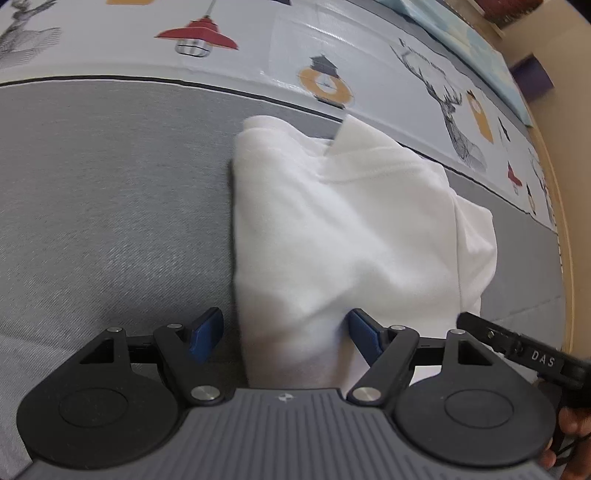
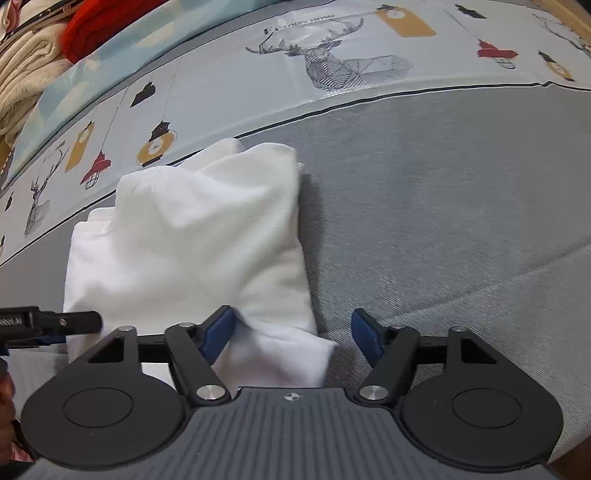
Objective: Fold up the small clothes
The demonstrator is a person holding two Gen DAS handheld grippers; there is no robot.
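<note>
A white garment (image 1: pixel 343 236) lies partly folded on the grey bed cover (image 1: pixel 110 206); it also shows in the right wrist view (image 2: pixel 207 236). My left gripper (image 1: pixel 286 334) is open, its blue fingers on either side of the garment's near left corner. My right gripper (image 2: pixel 293 336) is open around the garment's near right corner. The right gripper's finger shows at the right edge of the left wrist view (image 1: pixel 517 343). The left gripper's finger shows at the left edge of the right wrist view (image 2: pixel 55 321).
A printed sheet with deer and lanterns (image 1: pixel 332 48) runs along the far side of the grey cover (image 2: pixel 461 206). A cream blanket (image 2: pixel 26 74) and a red item (image 2: pixel 99 22) lie beyond it at the far left. A wooden edge (image 1: pixel 565 221) runs at the right.
</note>
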